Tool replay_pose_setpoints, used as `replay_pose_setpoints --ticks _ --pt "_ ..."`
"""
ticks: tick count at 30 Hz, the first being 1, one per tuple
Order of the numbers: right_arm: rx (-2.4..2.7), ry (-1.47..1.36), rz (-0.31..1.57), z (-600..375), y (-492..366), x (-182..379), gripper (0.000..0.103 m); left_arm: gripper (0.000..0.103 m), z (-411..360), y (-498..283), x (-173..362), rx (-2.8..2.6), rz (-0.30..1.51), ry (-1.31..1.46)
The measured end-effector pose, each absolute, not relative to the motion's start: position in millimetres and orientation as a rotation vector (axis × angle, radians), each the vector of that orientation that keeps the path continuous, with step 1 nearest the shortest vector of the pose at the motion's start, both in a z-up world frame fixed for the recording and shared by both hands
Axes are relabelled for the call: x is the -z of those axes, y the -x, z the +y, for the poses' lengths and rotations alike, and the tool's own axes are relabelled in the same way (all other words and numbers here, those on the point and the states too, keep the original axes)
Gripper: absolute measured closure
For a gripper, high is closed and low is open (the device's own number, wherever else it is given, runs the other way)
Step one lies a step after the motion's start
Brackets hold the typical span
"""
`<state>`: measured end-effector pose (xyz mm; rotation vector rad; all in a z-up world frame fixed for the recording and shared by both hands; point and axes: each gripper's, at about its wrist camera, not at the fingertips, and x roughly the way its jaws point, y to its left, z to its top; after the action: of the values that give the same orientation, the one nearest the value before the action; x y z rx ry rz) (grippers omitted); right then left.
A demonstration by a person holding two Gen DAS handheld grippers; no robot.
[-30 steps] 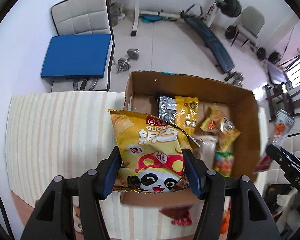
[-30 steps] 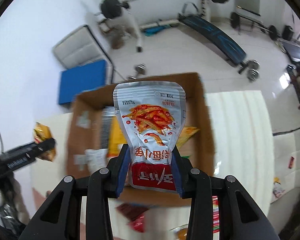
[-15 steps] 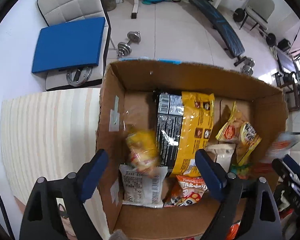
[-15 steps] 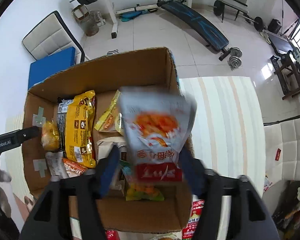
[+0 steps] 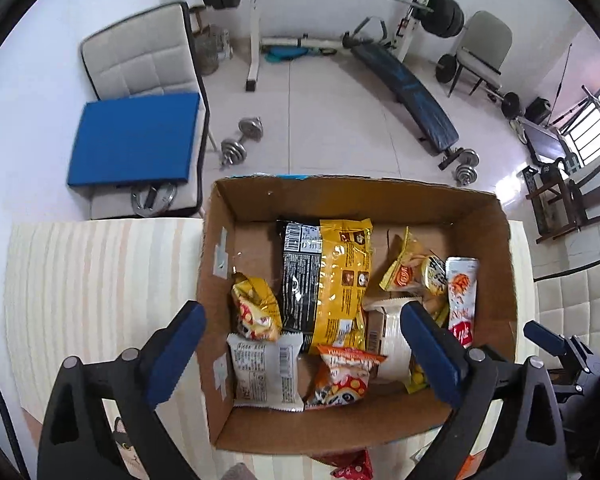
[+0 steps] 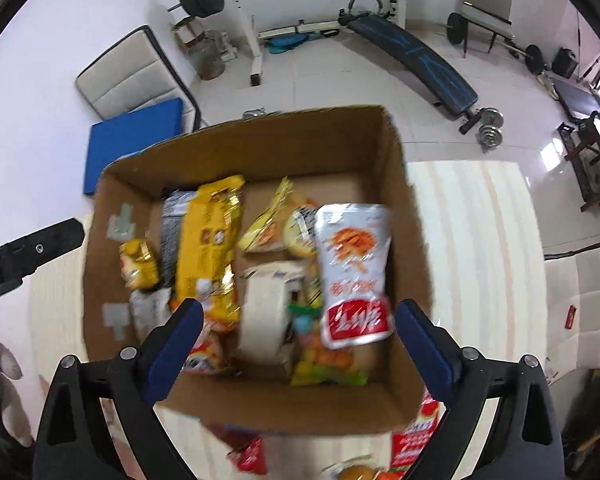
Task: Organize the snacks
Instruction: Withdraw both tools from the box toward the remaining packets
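An open cardboard box [image 5: 340, 196] [image 6: 260, 136] stands on the striped table and holds several snack packs. The yellow panda chips bag [image 5: 256, 308] [image 6: 139, 264] lies loose at the box's left side. Along its right wall rests the silver-and-red pouch [image 5: 462, 296] [image 6: 354, 268]. My left gripper [image 5: 302, 312] hovers above the box with its jaws opening wide, and the pads touch nothing. My right gripper [image 6: 300, 308] is likewise above the box, jaws opening, with the pouch lying free below them. A large yellow-and-black bag [image 5: 336, 280] fills the middle.
More snack packs [image 6: 416, 436] [image 5: 352, 470] lie on the striped tablecloth [image 5: 100, 280] in front of the box. A chair with a blue cushion [image 5: 134, 144] stands behind the table's left end. Weight benches and dumbbells sit on the floor beyond.
Both grippers opened. The chips bag left my left gripper and dropped into the box's left side. The pouch left my right gripper and landed by the right wall.
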<state>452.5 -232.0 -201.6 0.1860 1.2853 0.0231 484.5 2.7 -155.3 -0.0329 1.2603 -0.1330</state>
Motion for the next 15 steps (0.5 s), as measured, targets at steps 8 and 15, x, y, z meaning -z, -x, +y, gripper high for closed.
replay_pose_setpoints --ticks 8,15 --pt "-0.057 -0.187 1.199 -213.4 -394.6 159.0 0.004 0.003 4.1 -422.2 123.8 0.161 1.182 0.039" --pt "-0.024 -0.305 1.229 -236.0 -322.5 158.6 0.004 0.003 -1.4 -345.8 120.7 0.148 1.155 0.022"
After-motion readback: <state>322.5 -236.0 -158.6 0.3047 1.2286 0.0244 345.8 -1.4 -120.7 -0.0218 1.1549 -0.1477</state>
